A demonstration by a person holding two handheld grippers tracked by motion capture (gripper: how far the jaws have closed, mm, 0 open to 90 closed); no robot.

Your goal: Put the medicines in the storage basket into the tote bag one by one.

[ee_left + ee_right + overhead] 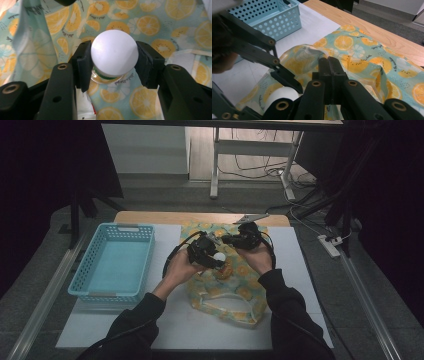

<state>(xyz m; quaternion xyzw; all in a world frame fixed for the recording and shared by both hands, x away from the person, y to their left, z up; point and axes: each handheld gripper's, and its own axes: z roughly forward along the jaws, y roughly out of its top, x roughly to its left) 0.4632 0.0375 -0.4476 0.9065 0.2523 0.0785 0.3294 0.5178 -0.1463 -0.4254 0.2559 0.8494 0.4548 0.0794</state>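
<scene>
A cloth bag [235, 292] printed with orange slices lies on the white mat. My left gripper [216, 258] hangs over its middle, shut on a small bottle with a round white cap [220, 255]. In the left gripper view both pads press the sides of the bottle's cap [113, 51], and the printed bag [155, 22] lies beneath. My right gripper [226, 240] stands just behind, its jaws shut on a raised fold of the bag's edge [312, 51]. The right gripper [329, 61] view also has the bottle's cap [280, 96] low at the left.
A light blue perforated basket [115, 262] stands to the left of the bag, with nothing in it that I can see. The white mat [175, 325] covers a wooden table [200, 217]. Table legs and cables lie on the floor beyond.
</scene>
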